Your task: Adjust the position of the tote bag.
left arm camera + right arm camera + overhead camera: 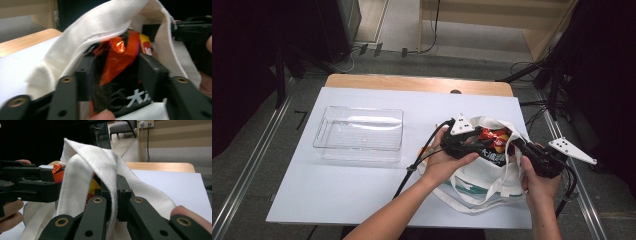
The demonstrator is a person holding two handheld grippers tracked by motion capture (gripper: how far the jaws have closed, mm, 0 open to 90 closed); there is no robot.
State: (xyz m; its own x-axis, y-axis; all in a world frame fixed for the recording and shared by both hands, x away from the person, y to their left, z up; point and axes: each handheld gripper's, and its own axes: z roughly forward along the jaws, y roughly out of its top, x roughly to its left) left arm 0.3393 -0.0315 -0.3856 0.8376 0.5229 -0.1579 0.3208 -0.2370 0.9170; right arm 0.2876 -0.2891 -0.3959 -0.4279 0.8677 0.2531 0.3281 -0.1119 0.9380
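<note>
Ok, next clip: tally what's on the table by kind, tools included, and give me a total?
Clear plastic tray: 1
White tote bag: 1
Orange snack packet in the bag: 1 visible; more may be hidden inside
Hand-held tools: 2, left tool around the packet, right tool shut on the bag's rim
Total: 5

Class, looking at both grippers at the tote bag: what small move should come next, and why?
Probably lift the left gripper slightly, drawing the snack packet out of the tote bag. Its jaws straddle the packet, the right gripper pinches the bag's rim open, and the clear tray sits empty.
</note>
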